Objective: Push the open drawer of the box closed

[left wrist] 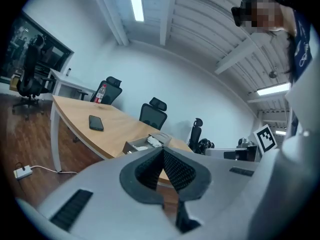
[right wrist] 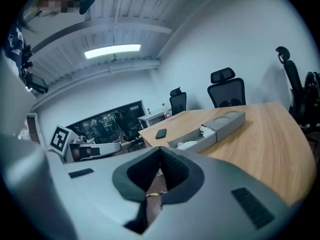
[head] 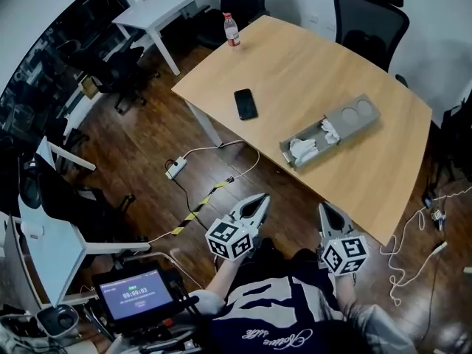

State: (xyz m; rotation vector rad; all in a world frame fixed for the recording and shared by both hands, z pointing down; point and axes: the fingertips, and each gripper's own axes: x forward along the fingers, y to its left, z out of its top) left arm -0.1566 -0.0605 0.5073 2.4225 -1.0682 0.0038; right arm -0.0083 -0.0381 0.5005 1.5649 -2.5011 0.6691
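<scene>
Both grippers idle, held off the near edge of the table [head: 295,65], over dark plank floor [head: 140,153].

- Left gripper [head: 261,198]: grey, tapered jaws pressed together at the tips, nothing between them. Its own view confirms this: the ribbed black pads meet in a closed V [left wrist: 162,151].
- Right gripper [head: 324,208]: same state, jaws together and empty [right wrist: 160,151].
- Each carries a cube with black-and-white square markers.

Task item: box [head: 355,116], a long flat grey rectangular body with matte sides and two round recesses in the top. It lies on the right part of the table, set diagonally.
- Its drawer [head: 304,150] stands pulled out at the near-left end, close to the table's near edge.
- The drawer is a shallow grey tray holding crumpled white material [head: 302,147].
- Box is well apart from both grippers; neither touches it.
- It also shows beyond the closed jaws in the left gripper view [left wrist: 149,142] and the right gripper view [right wrist: 215,129].

Table: light wood, smooth, rounded outline.
- A flat black phone [head: 245,104] lies left of the box.
- A clear plastic bottle [head: 231,29] with a red cap stands upright at the far-left corner.
- A black high-backed office chair [head: 369,15] stands beyond the far edge.

On the floor left of the table: a white power strip [head: 175,168] with a white cable.
</scene>
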